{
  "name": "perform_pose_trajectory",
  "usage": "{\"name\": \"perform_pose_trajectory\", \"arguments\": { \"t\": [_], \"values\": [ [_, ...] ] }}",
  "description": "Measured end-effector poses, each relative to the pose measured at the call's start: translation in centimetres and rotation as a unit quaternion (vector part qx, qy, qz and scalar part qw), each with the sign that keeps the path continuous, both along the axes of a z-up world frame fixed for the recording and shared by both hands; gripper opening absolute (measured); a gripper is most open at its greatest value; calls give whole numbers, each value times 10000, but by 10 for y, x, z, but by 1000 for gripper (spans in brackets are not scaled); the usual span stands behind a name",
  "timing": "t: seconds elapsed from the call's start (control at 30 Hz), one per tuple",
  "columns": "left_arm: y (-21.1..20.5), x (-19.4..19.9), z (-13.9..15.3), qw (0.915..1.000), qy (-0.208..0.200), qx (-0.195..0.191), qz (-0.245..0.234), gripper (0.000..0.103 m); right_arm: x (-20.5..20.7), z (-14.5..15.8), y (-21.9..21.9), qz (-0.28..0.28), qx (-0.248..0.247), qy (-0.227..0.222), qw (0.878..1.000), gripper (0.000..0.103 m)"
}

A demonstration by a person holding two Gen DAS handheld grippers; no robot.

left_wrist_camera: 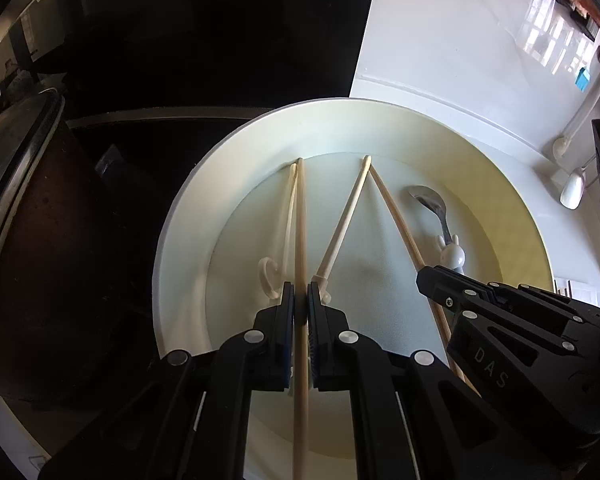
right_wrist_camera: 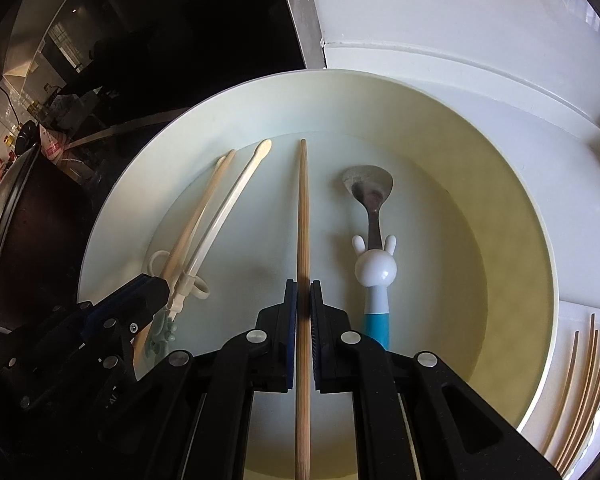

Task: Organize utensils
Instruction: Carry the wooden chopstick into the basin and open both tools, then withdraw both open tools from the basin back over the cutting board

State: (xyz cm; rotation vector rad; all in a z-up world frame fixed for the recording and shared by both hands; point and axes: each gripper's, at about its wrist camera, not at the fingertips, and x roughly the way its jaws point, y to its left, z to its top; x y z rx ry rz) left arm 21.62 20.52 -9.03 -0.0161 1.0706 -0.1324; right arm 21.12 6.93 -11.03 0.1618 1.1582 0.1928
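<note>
Now each gripper, left (left_wrist_camera: 300,294) and right (right_wrist_camera: 303,292), clamps one chopstick (right_wrist_camera: 303,216) pointing tip-first into the bowl (right_wrist_camera: 500,208).

A home kitchen: a wide cream-white round plate (right_wrist_camera: 512,216) on a glossy white counter (left_wrist_camera: 440,40) holds chopsticks and a child's steel spoon with a white rabbit handle (right_wrist_camera: 374,256). At nine o'clock sits a dark lidded cooking pot (left_wrist_camera: 24,208)

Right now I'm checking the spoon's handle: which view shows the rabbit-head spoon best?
The right wrist view: the rabbit-head spoon lies fully visible in the plate, bowl to blue handle. The left wrist view shows only its bowl and head; the right gripper hides the handle.
</note>
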Motion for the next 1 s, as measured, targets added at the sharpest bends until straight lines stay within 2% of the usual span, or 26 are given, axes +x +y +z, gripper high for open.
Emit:
{"name": "perform_pose_trajectory", "arguments": {
  "t": [0.33, 0.43, 0.5, 0.6, 0.63, 0.77, 0.83, 1.0],
  "values": [
    [-2, -1, -4, 9999, 104, -100, 50, 8, -3, -3, -4, 6, 10, 11, 10000, 7],
    [-1, -3, -5, 9999, 126, -87, 79, 11, -3, -4, -4, 29, 7, 32, 10000, 7],
    [-1, -4, -4, 9999, 133, -54, 93, 15, -4, -3, -4, 45, -23, 19, 10000, 7],
    [-1, -5, -2, 9999, 115, -12, 128, 33, -4, -2, -2, 84, -54, 19, 9999, 8],
    [0, -6, 0, 9998, 83, -17, 155, 44, -5, -2, -3, 81, -54, 17, 10000, 13],
    [4, -8, 8, 9997, -9, -12, 243, 59, -7, 6, -7, 43, -39, -90, 9999, 20],
    [6, -8, 11, 9996, -14, -41, 292, 63, -9, 11, -10, 13, -60, -159, 9999, 23],
    [6, -9, 16, 9994, -56, 48, 334, 66, -15, 22, -20, -73, -100, -268, 9996, 23]
  ]
}}
